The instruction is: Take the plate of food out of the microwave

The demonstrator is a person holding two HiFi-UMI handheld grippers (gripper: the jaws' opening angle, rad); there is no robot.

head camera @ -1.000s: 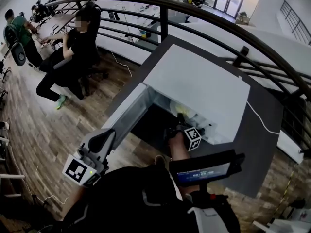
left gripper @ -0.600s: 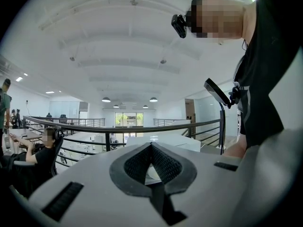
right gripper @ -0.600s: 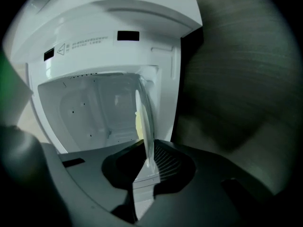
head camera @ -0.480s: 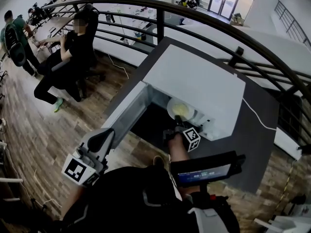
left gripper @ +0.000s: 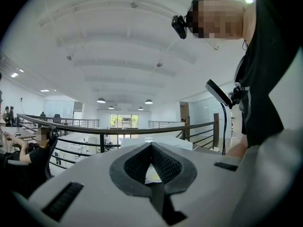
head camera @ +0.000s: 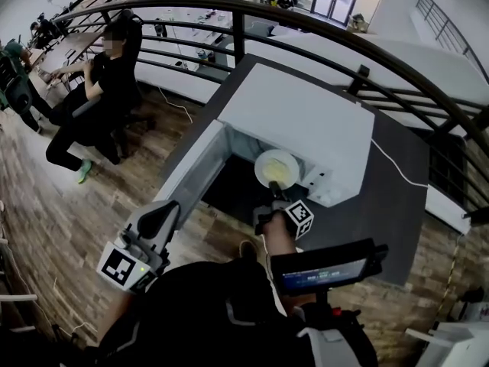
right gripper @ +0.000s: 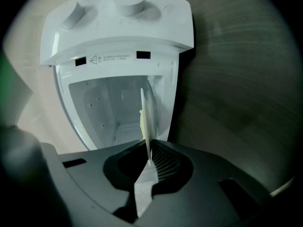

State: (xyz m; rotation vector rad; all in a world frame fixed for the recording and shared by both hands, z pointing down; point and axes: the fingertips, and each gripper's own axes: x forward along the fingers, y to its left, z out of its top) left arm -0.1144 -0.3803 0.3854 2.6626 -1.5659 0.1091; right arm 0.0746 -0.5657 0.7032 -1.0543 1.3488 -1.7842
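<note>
Right tool (head camera: 275, 199), jaws just closing on the plate (head camera: 276, 167), reaches forward; left tool (left gripper: 151, 146) hangs back, shut.

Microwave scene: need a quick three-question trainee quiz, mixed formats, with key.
1. In the head view, on which side of the microwave does its open door hang?
2. What grips the plate? A) right gripper B) a bare hand C) nothing
3. True or false: the left gripper holds nothing.
Key: 1 left; 2 A; 3 true.
</note>
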